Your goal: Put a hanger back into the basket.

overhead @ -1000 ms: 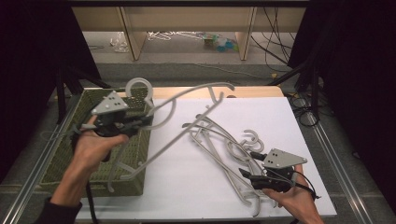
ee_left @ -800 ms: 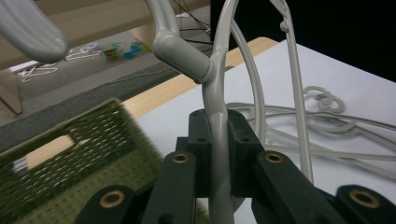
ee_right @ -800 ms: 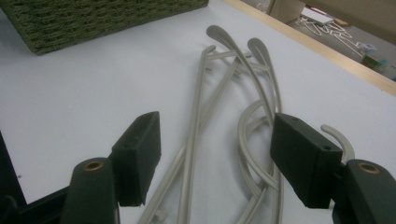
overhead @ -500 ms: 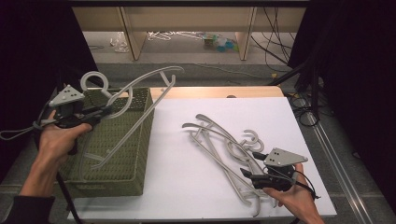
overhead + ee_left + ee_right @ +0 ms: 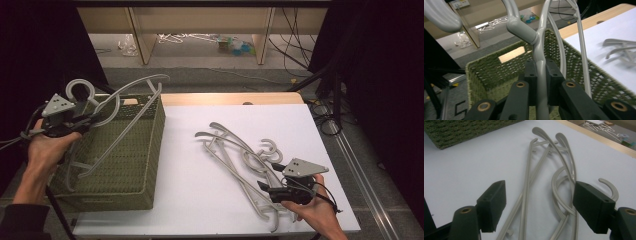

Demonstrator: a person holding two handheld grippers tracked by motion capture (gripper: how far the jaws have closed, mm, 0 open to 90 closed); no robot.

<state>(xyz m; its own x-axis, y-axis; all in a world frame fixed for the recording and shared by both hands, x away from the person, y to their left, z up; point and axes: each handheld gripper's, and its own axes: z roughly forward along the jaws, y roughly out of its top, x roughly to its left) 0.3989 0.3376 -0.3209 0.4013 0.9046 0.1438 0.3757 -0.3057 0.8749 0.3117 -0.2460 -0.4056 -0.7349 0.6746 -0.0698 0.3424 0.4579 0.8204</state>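
Nearest me on the right, my right gripper [image 5: 263, 187] sits low over the white table [image 5: 210, 200] at its near right corner. Its jaws have just been opening and stand wide apart, nothing pressed between the pads. In the right gripper view, the pile of grey hangers [image 5: 549, 185] lies flat on the table under and beyond the jaws, their long bars running away from me between the two black pads [image 5: 492, 203].

On the left, my left gripper [image 5: 87, 120] is clamped tight on a single grey hanger [image 5: 125, 107]. The left gripper view shows its neck [image 5: 541, 75] pinched upright between the pads — the hook curls up above the gripper, and the shoulders and bar slant across the green woven basket [image 5: 145, 165]. That hanger hangs over the basket's open top, its lower end dipping inside; whether it touches the basket floor I cannot tell.

The basket stands on the left part of the table, just beside the white sheet — well apart from the hanger pile. Beyond the table's far wooden edge [image 5: 230, 97], a shelf unit [image 5: 200, 20] stands on the floor.
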